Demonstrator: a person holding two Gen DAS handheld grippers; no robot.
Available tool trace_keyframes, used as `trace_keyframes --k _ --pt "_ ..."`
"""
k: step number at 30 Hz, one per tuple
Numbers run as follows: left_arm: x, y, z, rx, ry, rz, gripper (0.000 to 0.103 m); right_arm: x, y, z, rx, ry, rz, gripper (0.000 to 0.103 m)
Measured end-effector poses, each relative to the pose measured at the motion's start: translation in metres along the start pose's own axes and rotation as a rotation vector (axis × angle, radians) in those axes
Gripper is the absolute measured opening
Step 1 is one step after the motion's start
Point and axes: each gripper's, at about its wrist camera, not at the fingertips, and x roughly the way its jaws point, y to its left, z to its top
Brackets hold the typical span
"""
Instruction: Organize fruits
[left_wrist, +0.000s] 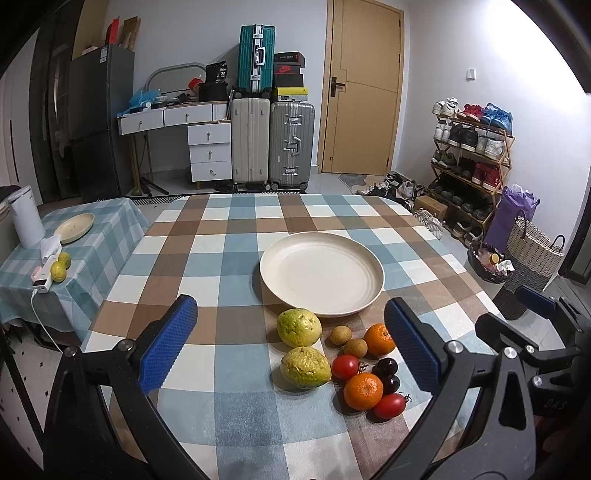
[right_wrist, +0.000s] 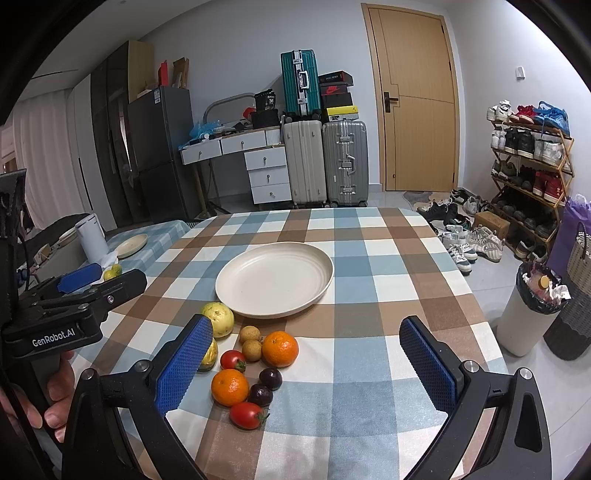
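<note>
An empty cream plate (left_wrist: 321, 273) (right_wrist: 275, 280) sits mid-table on the checked cloth. Just in front of it lies a cluster of fruit: two green guavas (left_wrist: 299, 326) (left_wrist: 306, 367), two oranges (left_wrist: 380, 339) (left_wrist: 363, 391), two red tomatoes (left_wrist: 345, 367) (left_wrist: 389, 405), two dark cherries (left_wrist: 388, 367) and two brown longans (left_wrist: 340, 335). My left gripper (left_wrist: 290, 306) hovers open above the guavas, holding nothing. My right gripper (right_wrist: 306, 320) is open and empty too, right of the cluster; its left finger (right_wrist: 184, 365) hides part of the nearer guava (right_wrist: 208, 354).
A low side table at left carries a small plate (left_wrist: 75, 228), a white kettle (left_wrist: 26, 218) and two yellow-green fruits (left_wrist: 59, 271). A white bin (right_wrist: 532, 314), baskets and a shoe rack (right_wrist: 532, 166) stand right of the table. A hand (right_wrist: 55, 387) grips the left tool.
</note>
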Motion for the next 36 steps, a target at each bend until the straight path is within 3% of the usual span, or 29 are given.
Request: trace_keyframes --k 24,36 --pt "0.001 0.002 -0.002 -0.008 0.007 -0.004 0.102 0.001 0.003 -0.002 0.000 0.010 0.007 0.103" --pt "0.021 0.004 -0.010 -0.014 0.056 -0.027 0.102 0.008 0.001 -0.005 0.015 0.033 0.011 0.103"
